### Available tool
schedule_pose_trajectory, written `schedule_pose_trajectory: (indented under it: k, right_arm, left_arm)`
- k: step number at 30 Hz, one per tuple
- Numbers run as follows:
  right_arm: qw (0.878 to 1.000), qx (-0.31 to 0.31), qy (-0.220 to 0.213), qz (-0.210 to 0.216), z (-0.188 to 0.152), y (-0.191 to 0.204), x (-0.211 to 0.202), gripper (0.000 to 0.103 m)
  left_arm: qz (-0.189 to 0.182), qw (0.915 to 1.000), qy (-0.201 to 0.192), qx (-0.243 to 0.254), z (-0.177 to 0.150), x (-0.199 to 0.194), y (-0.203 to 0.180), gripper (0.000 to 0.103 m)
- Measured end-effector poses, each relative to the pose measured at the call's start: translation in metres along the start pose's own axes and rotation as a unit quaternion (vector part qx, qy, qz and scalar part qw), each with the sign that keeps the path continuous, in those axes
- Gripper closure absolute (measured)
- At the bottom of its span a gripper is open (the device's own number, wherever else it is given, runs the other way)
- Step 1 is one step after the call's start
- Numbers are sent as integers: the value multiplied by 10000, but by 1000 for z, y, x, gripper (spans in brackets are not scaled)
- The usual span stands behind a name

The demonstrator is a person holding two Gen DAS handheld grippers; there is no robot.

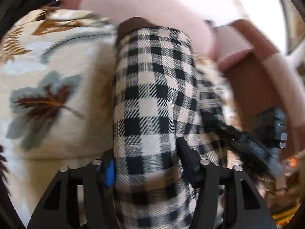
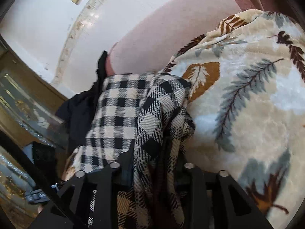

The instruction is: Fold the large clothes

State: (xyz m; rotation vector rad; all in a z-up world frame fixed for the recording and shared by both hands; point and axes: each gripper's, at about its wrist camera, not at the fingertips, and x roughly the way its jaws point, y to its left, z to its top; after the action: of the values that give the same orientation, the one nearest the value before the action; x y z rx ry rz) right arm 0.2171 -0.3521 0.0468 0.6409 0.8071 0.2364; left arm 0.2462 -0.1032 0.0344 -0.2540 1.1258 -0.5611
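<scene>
Left hand-held gripper [image 1: 146, 164] clamped on checked garment [image 1: 152, 95], leaf-print blanket [image 1: 57, 87] alongside, pink cushion [image 1: 144, 3] behind

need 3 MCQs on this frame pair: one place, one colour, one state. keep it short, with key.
1. What does the checked garment lie on?
A. a bare wooden floor
B. a leaf-print blanket
C. a metal rack

2. What colours is the garment's check?
A. red and green
B. blue and yellow
C. black and cream

3. What state is the left gripper in?
A. closed on a fold of the garment
B. open with nothing between its fingers
C. holding a hanger

Key:
1 B: in both wrist views the leaf-print blanket spreads beside and under the cloth.
2 C: black squares on cream show clearly in both views.
3 A: in the left wrist view the cloth runs between the two fingers, which press on it from both sides. The right gripper likewise has bunched cloth between its fingers.
</scene>
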Motion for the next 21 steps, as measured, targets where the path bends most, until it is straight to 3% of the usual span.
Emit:
schedule_pose_trajectory:
  k: [1,2,4,6,9,12,18,21]
  right_arm:
    - [9998,-5,121,-180,-2,-1,9,60]
    - [9992,-21,222,-331,-4,-2,15,60]
    - [9989,-120,206,-416,-6,-1,12,58]
    - [9982,-322,-11,-506,-5,6,-8,56]
    - [9972,-584,-238,-396,-11,17,-37,53]
    - [9970,-744,-60,-209,-34,23,-59,53]
    - [9934,-1002,244,-505,-88,25,-75,53]
    - [9928,-1057,363,-439,-114,20,-79,53]
  left_arm:
    - [260,9996,134,-62,0,9,7,46]
    - [282,9994,164,-140,-1,11,13,45]
    - [-66,9992,57,-400,-5,0,26,45]
    - [-137,9987,-131,-463,-11,-16,27,45]
    - [-3,9990,-358,-259,-31,-43,17,44]
    - [135,9992,-385,43,-52,-52,10,44]
    - [519,9945,-286,869,-102,-45,-9,42]
    - [529,9964,-150,652,-104,-35,2,41]
